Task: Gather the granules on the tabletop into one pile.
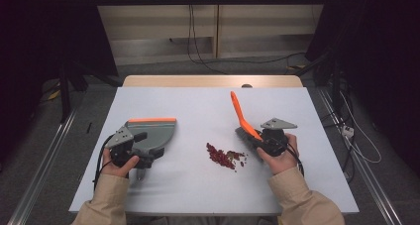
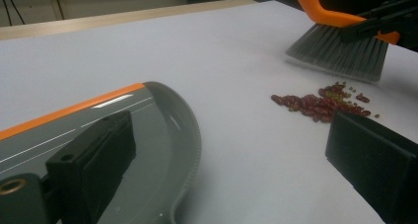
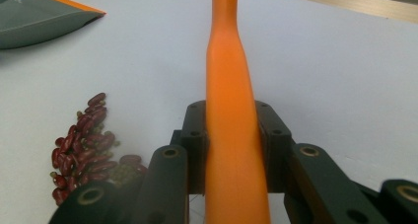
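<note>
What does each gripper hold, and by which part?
The right gripper clamps the brush by its orange handle. Whether the left gripper grips the dustpan cannot be told.

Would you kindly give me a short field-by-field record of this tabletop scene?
Surface: white table top
Left gripper: at the rear of a grey plastic dustpan with an orange front edge; jaws look wide apart, grip unclear
Right gripper: shut on the orange handle of a hand brush
Brush bristles: grey, just beyond the beans
Spill: small pile of dark red beans, lying between dustpan and brush
Beans in dustpan: none seen
</note>
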The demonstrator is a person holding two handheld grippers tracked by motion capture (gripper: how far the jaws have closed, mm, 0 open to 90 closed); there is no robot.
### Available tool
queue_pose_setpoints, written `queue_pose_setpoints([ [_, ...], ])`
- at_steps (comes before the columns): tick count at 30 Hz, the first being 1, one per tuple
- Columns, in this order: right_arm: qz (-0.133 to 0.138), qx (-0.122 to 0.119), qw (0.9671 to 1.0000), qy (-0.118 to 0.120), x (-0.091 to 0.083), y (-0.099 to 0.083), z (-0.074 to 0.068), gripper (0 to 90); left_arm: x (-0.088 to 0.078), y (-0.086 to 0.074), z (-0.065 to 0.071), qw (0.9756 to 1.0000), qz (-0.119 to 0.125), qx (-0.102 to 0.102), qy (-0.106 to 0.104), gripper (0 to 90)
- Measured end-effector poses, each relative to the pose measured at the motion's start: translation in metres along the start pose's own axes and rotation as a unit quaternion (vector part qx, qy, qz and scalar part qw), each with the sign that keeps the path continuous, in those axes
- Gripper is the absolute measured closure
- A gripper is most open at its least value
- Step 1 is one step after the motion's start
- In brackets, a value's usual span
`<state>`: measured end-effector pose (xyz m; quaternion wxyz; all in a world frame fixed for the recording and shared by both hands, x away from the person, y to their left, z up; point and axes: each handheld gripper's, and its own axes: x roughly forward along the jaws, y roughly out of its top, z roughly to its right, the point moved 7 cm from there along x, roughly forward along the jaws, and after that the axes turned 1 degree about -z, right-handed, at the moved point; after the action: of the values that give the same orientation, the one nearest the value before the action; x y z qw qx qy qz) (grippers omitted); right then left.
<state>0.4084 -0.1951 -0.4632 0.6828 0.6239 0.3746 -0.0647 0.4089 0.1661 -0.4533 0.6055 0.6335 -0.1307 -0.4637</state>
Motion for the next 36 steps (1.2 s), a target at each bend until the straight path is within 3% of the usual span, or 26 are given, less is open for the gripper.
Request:
queue_pose_setpoints([
  [6, -0.003, -0.029, 0.9992, -0.028, 0.004, -0.005, -0.005, 71.3, 0.0, 0.0, 0.0, 1.0, 0.0, 0.0, 0.0, 4.8],
  [14, -0.008, -0.073, 0.9964, -0.043, 0.01, -0.004, -0.03, 71.3, 0.0, 0.0, 0.0, 1.0, -0.001, 0.001, -0.001, 4.8],
  [22, -0.002, -0.06, 0.9972, -0.043, 0.017, -0.001, -0.044, 71.3, 0.001, 0.0, 0.0, 1.0, -0.001, 0.0, -0.002, 4.8],
  [26, 0.005, -0.042, 0.9988, -0.025, 0.02, 0.002, -0.049, 71.3, 0.002, 0.0, 0.0, 1.0, -0.001, -0.001, -0.001, 4.8],
  [31, 0.01, -0.056, 0.9984, -0.004, 0.023, 0.005, -0.057, 71.3, 0.001, 0.0, 0.0, 1.0, -0.002, -0.001, -0.001, 4.8],
  [36, 0.036, -0.064, 0.9967, 0.034, 0.025, 0.02, -0.043, 71.3, 0.0, 0.0, -0.001, 1.0, 0.0, -0.002, 0.0, 4.8],
])
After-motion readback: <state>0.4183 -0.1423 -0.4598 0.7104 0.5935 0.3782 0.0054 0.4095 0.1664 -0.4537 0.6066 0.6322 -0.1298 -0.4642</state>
